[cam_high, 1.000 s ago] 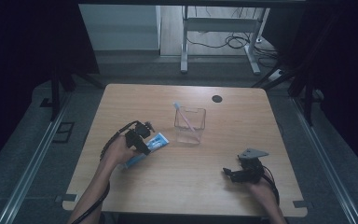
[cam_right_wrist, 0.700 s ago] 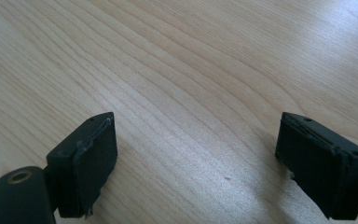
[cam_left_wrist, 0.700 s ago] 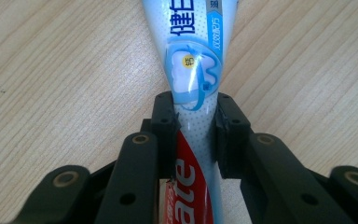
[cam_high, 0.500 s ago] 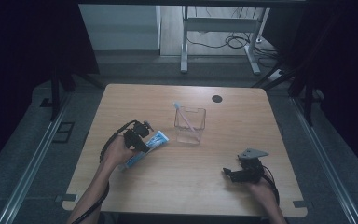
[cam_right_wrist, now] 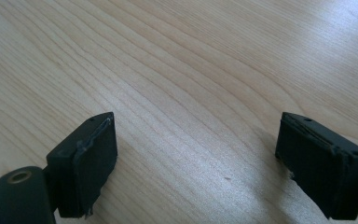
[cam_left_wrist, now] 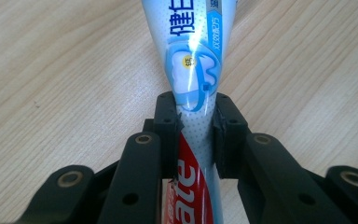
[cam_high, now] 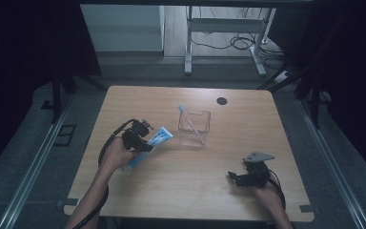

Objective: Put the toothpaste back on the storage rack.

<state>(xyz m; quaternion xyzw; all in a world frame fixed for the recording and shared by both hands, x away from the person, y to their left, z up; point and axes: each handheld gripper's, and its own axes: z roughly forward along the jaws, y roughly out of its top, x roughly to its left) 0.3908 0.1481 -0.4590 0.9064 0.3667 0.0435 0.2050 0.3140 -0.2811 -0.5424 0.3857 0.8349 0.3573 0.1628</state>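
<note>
**Toothpaste tube clamped at the table's left**

Where the high view looks down, the left gripper (cam_high: 145,142) grips a toothpaste tube (cam_high: 158,138) left of a clear container (cam_high: 194,129) on the table (cam_high: 248,124); its jaws have just been closing. In the left gripper view, the pads press the tube. In the right gripper view, the right gripper (cam_right_wrist: 196,158) stands wide apart over bare wood.
</note>
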